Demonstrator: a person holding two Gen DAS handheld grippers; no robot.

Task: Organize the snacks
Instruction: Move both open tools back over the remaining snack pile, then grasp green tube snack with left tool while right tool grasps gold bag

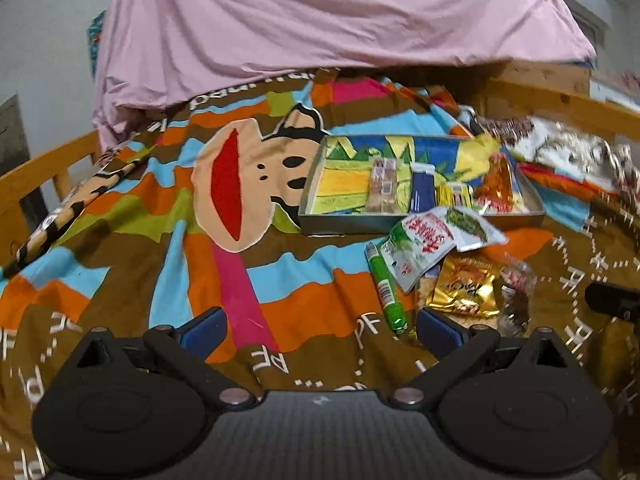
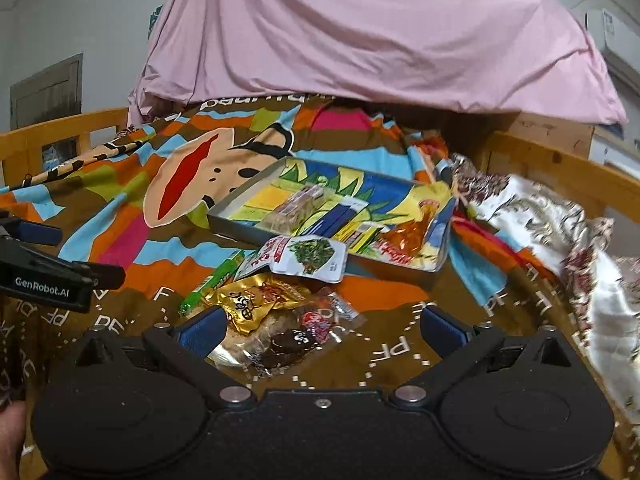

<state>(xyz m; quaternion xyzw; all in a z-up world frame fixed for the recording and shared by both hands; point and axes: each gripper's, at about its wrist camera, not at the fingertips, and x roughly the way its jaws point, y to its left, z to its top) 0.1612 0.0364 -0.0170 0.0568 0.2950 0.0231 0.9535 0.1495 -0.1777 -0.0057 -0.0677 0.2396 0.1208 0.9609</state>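
A shallow grey tray (image 1: pixel 344 222) (image 2: pixel 236 226) with a colourful liner lies on the bedspread and holds several snack packets. In front of it sits a loose pile: a white seaweed pouch (image 1: pixel 424 246) (image 2: pixel 310 258), a green stick pack (image 1: pixel 386 286) (image 2: pixel 210 282), a gold packet (image 1: pixel 466 286) (image 2: pixel 256 298) and a clear bag with dark cookies (image 2: pixel 288 340). My left gripper (image 1: pixel 320 330) hovers open, left of the pile, with nothing between its fingers. My right gripper (image 2: pixel 320 330) is open just above the clear bag, its left finger (image 2: pixel 202 330) beside the gold packet.
A patterned cartoon bedspread (image 1: pixel 240 184) covers the surface inside a wooden rail (image 1: pixel 44 168) (image 2: pixel 560 164). A pink sheet (image 1: pixel 320 24) (image 2: pixel 360 32) hangs behind. A floral satin cloth (image 2: pixel 540 216) lies bunched at the right. The left gripper's body (image 2: pixel 44 276) shows in the right wrist view.
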